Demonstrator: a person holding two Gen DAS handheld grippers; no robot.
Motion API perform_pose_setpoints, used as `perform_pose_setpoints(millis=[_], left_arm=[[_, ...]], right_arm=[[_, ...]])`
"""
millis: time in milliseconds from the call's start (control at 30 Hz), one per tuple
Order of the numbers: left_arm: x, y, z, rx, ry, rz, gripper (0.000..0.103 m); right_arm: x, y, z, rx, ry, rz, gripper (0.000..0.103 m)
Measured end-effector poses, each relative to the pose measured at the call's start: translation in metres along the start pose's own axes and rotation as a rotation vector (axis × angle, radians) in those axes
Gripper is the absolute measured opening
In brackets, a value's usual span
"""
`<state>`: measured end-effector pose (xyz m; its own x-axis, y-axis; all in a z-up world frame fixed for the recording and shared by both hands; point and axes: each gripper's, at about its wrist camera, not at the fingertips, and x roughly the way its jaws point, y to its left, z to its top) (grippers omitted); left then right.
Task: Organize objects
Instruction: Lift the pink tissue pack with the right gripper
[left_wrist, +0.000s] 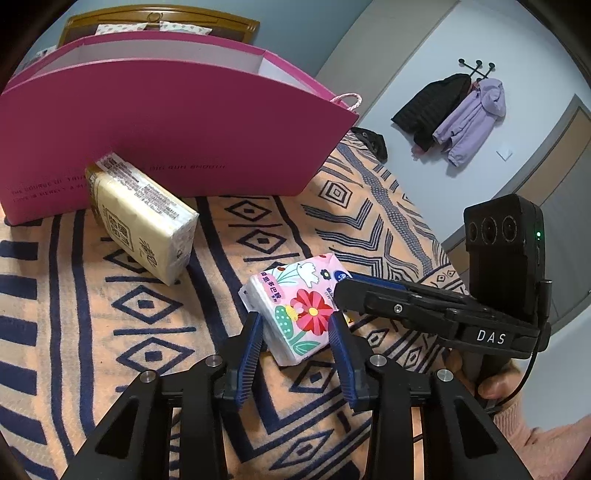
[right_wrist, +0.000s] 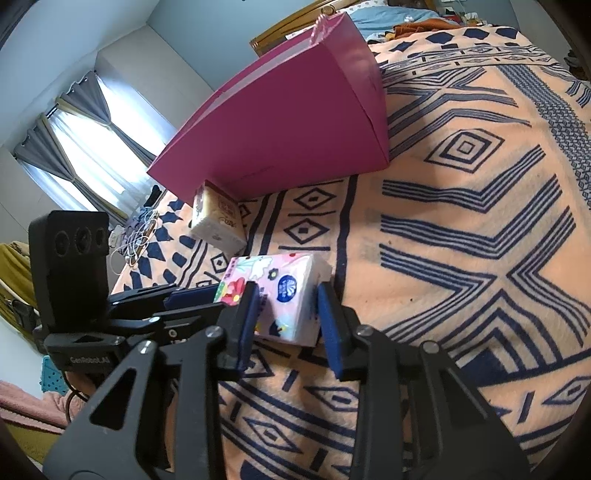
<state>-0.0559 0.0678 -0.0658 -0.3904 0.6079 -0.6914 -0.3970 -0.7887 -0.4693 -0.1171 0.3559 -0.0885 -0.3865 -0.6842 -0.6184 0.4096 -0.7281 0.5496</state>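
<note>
A pink flowered tissue pack (left_wrist: 299, 310) lies on the patterned bedspread; it also shows in the right wrist view (right_wrist: 280, 295). My left gripper (left_wrist: 295, 325) is open, its fingers on either side of the pack's near end. My right gripper (right_wrist: 286, 299) is open too, its fingers straddling the pack's other end; it reaches in from the right in the left wrist view (left_wrist: 343, 284). A cream tissue pack (left_wrist: 144, 218) leans against a large magenta paper bag (left_wrist: 177, 125), which stands open at the back. Both show in the right wrist view: the cream pack (right_wrist: 218, 218) and the bag (right_wrist: 288, 125).
The orange and navy bedspread (right_wrist: 461, 229) covers the bed. A wooden headboard (left_wrist: 159, 22) stands behind the bag. Coats (left_wrist: 458, 110) hang on the wall at right. Cables and small items (right_wrist: 136, 236) lie near the bed's far edge by a curtained window (right_wrist: 85, 147).
</note>
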Motion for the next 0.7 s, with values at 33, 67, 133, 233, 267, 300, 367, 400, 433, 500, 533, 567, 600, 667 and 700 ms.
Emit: perform_pose_setpoints(millis=[33, 67, 133, 233, 267, 300, 367, 400, 433, 500, 533, 567, 600, 667, 700], left_arm=[[-0.001, -0.001, 0.000, 0.002, -0.004, 0.003, 0.037], [-0.003, -0.002, 0.000, 0.007, -0.008, 0.008, 0.037], [-0.005, -0.003, 0.000, 0.014, -0.014, 0.011, 0.037], [-0.008, -0.004, 0.000, 0.023, -0.023, 0.018, 0.037], [-0.009, -0.005, 0.000, 0.026, -0.026, 0.021, 0.037], [-0.010, -0.005, 0.000, 0.029, -0.028, 0.024, 0.037], [-0.012, -0.007, 0.000, 0.035, -0.034, 0.026, 0.037], [-0.014, -0.007, 0.000, 0.037, -0.037, 0.028, 0.037], [-0.015, -0.008, 0.000, 0.042, -0.042, 0.032, 0.037], [-0.019, -0.009, 0.000, 0.050, -0.050, 0.031, 0.037], [-0.020, -0.010, 0.000, 0.054, -0.054, 0.034, 0.037], [-0.021, -0.011, 0.001, 0.058, -0.057, 0.037, 0.037], [-0.022, -0.012, 0.001, 0.062, -0.060, 0.039, 0.037], [-0.024, -0.013, 0.001, 0.072, -0.065, 0.046, 0.037], [-0.025, -0.014, 0.001, 0.076, -0.067, 0.048, 0.037]], right_arm=[[0.000, 0.001, 0.000, 0.000, -0.003, -0.001, 0.036], [-0.001, 0.002, 0.000, 0.000, -0.005, -0.001, 0.036], [-0.002, 0.003, 0.000, -0.003, -0.008, 0.001, 0.036], [-0.003, 0.006, 0.000, -0.007, -0.013, 0.001, 0.036], [-0.003, 0.007, 0.000, -0.010, -0.015, -0.001, 0.036], [-0.004, 0.008, 0.000, -0.011, -0.018, -0.002, 0.036], [-0.005, 0.010, 0.000, -0.015, -0.022, -0.002, 0.036], [-0.006, 0.010, 0.000, -0.017, -0.023, -0.003, 0.036], [-0.006, 0.011, -0.001, -0.018, -0.026, -0.003, 0.036], [-0.007, 0.012, -0.001, -0.020, -0.027, 0.001, 0.036], [-0.007, 0.012, -0.001, -0.020, -0.028, 0.001, 0.036], [-0.008, 0.013, -0.001, -0.020, -0.030, 0.002, 0.036], [-0.008, 0.013, 0.000, -0.020, -0.031, 0.004, 0.036], [-0.009, 0.015, 0.000, -0.023, -0.037, 0.006, 0.036], [-0.010, 0.015, 0.000, -0.024, -0.040, 0.006, 0.036]])
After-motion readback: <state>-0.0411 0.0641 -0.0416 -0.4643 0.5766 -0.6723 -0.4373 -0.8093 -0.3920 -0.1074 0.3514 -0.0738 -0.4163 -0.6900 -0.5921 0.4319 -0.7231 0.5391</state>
